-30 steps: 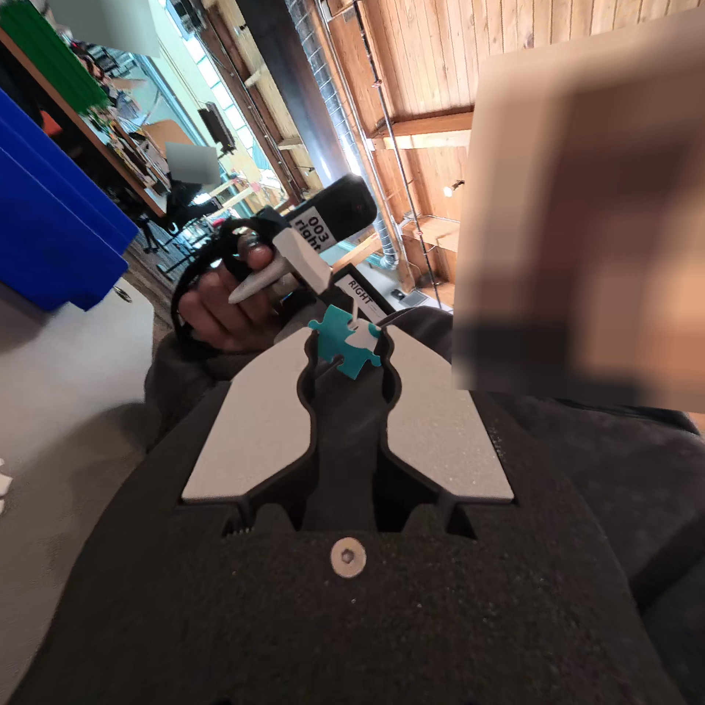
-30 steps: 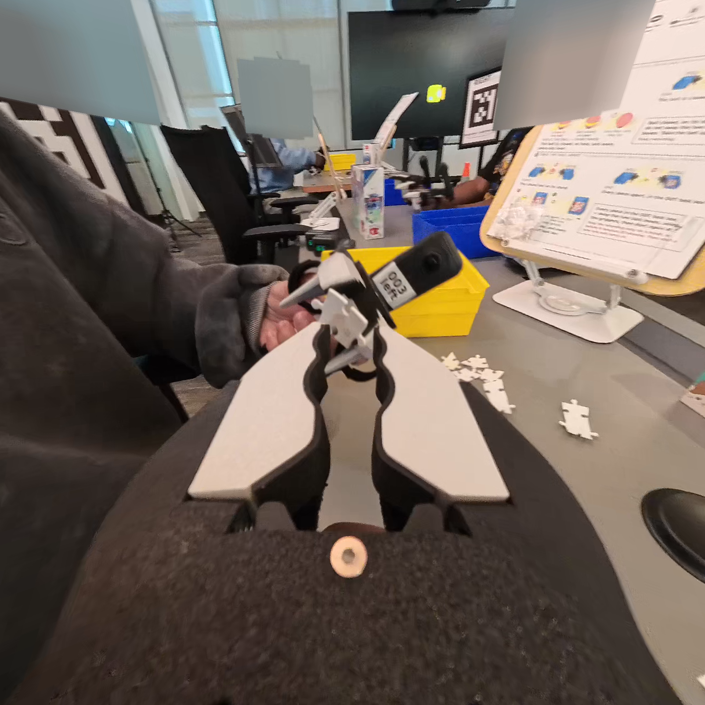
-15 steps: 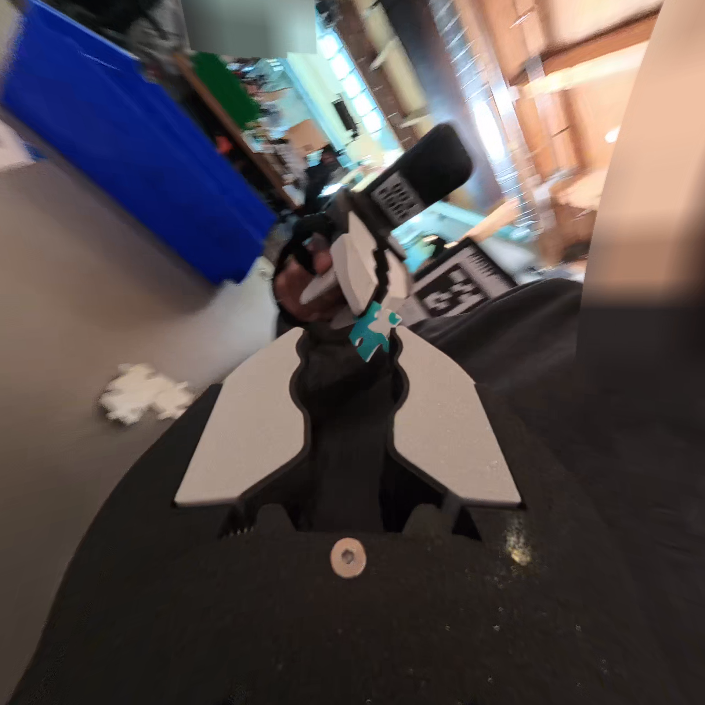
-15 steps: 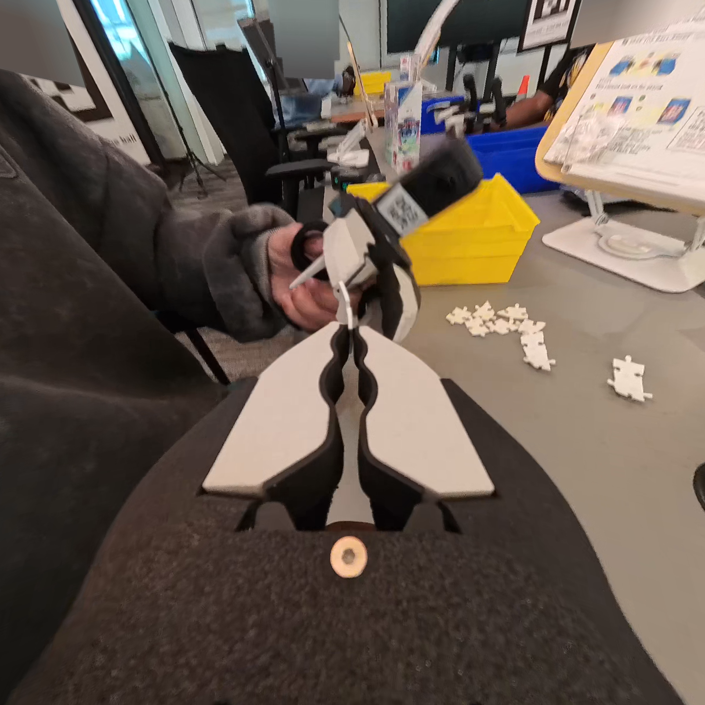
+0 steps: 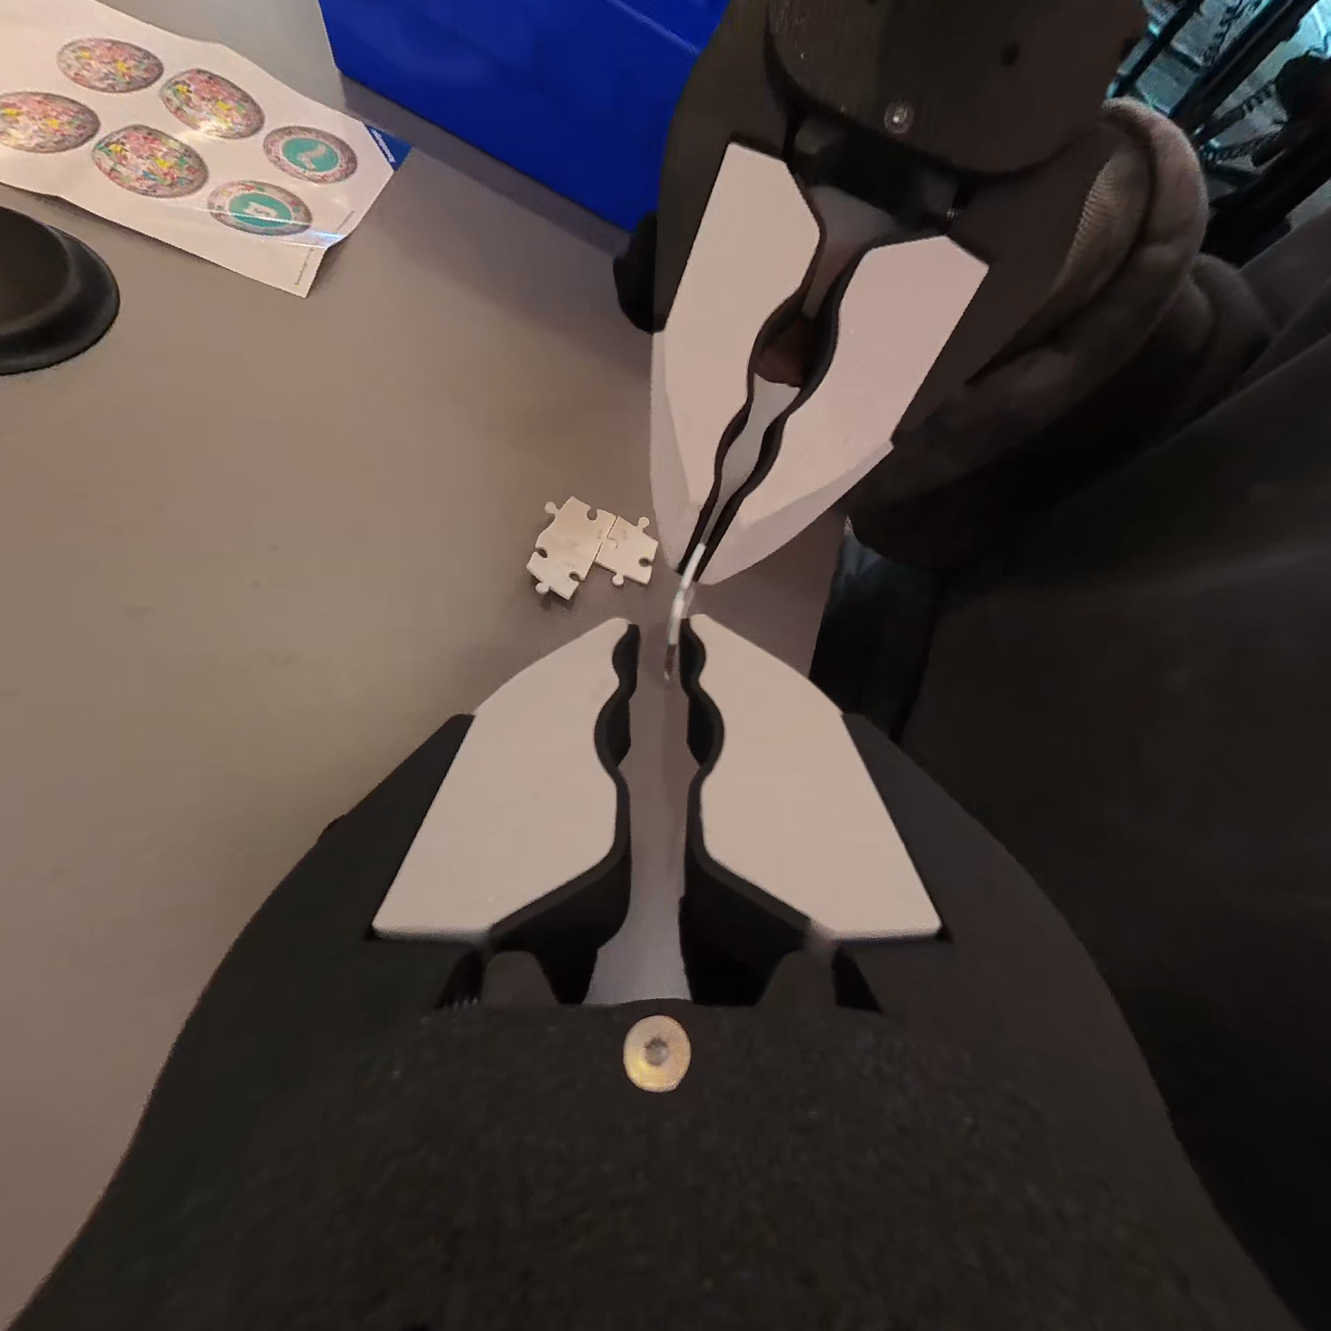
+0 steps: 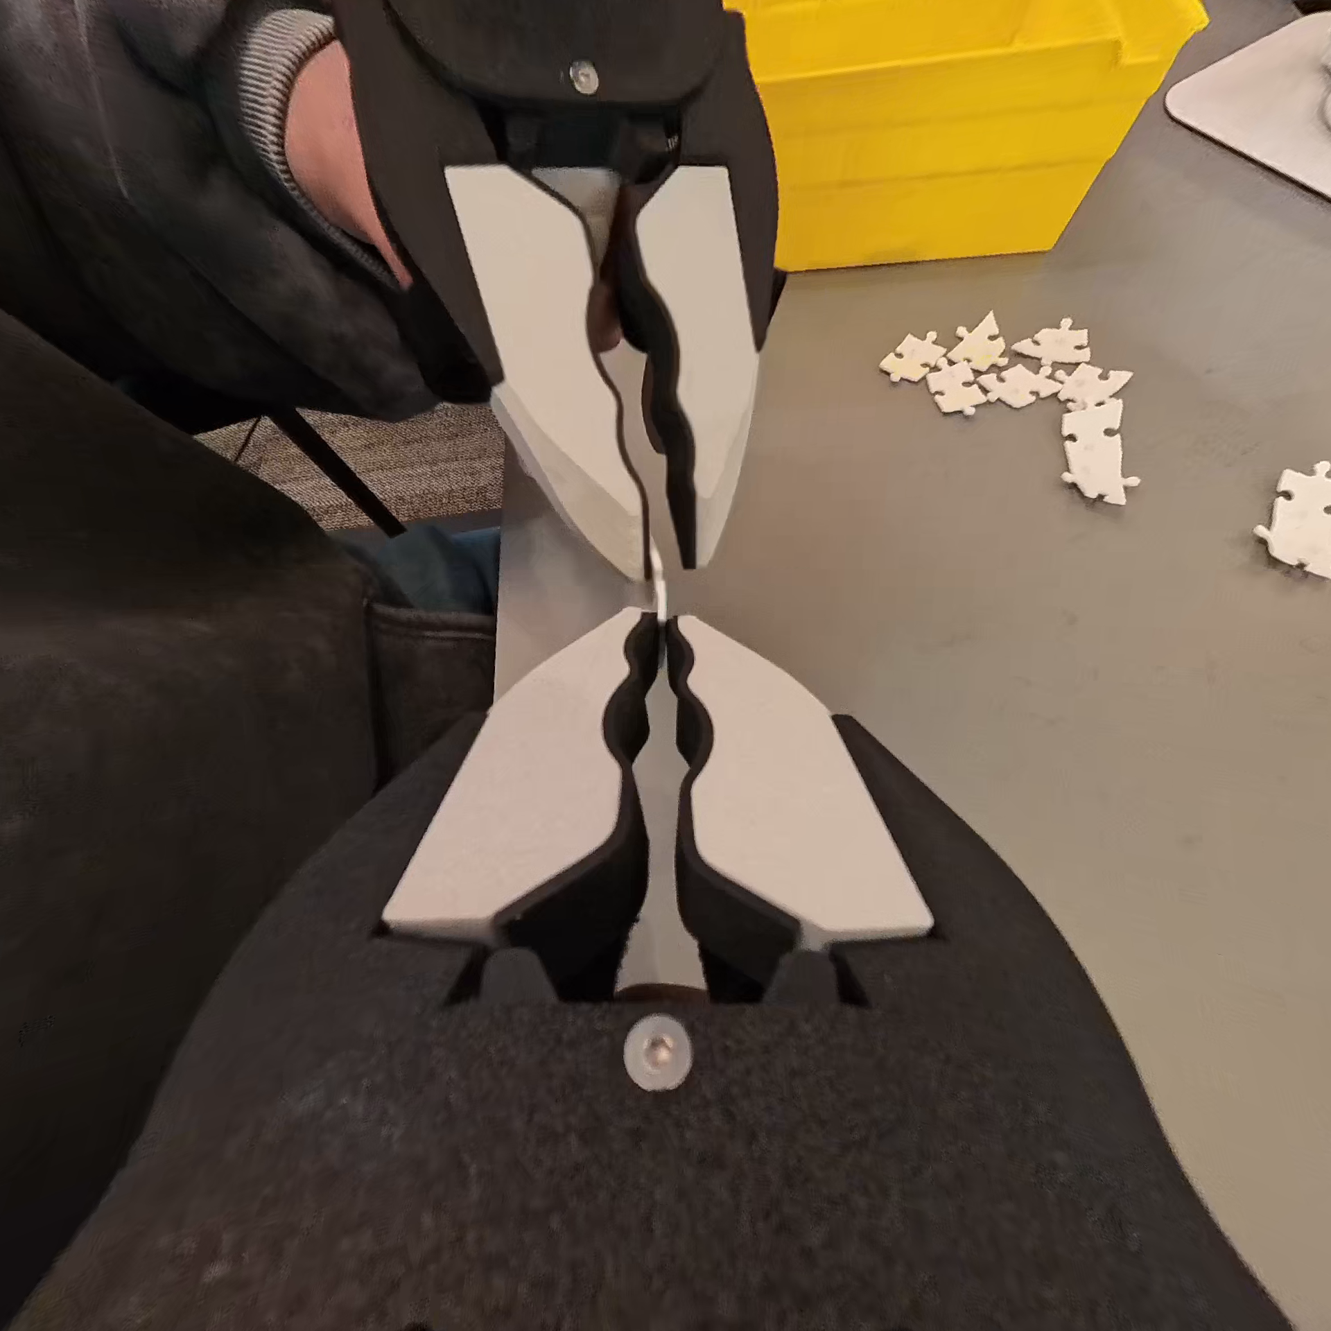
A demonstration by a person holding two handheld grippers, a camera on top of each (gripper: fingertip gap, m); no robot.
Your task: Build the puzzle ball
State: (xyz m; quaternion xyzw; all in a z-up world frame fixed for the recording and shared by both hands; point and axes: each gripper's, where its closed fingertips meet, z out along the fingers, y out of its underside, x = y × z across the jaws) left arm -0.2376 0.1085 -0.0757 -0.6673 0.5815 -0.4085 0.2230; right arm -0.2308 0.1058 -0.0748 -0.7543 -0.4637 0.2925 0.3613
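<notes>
A puzzle piece [image 5: 675, 634] shows edge-on as a thin white sliver, held just above the grey table [image 5: 288, 504]. My right gripper [image 5: 695, 569] comes in from above in the left wrist view and is shut on it. In its own view the right gripper [image 6: 659, 628] pinches the piece [image 6: 659, 594] at the tips. My left gripper [image 5: 659, 625] faces it tip to tip, jaws narrowly apart around the sliver's other end; it also shows in the right wrist view [image 6: 661, 567]. Two joined white pieces [image 5: 592, 549] lie on the table just beyond.
Several loose white pieces [image 6: 1008, 367] and joined ones [image 6: 1095, 450] lie right of the grippers. A yellow bin [image 6: 936, 130], a blue bin [image 5: 518, 79], a sheet of ball pictures [image 5: 180, 137] and a black round base [image 5: 43, 302] ring the area. The person's dark sleeves are close. The black round base [image 5: 43, 302] is about equally far from each gripper, around 30 cm.
Both grippers have tipped down from pointing across the room to over the table. The teal-faced piece, first across the left jaws, now sits edge-on in the closed right gripper.
</notes>
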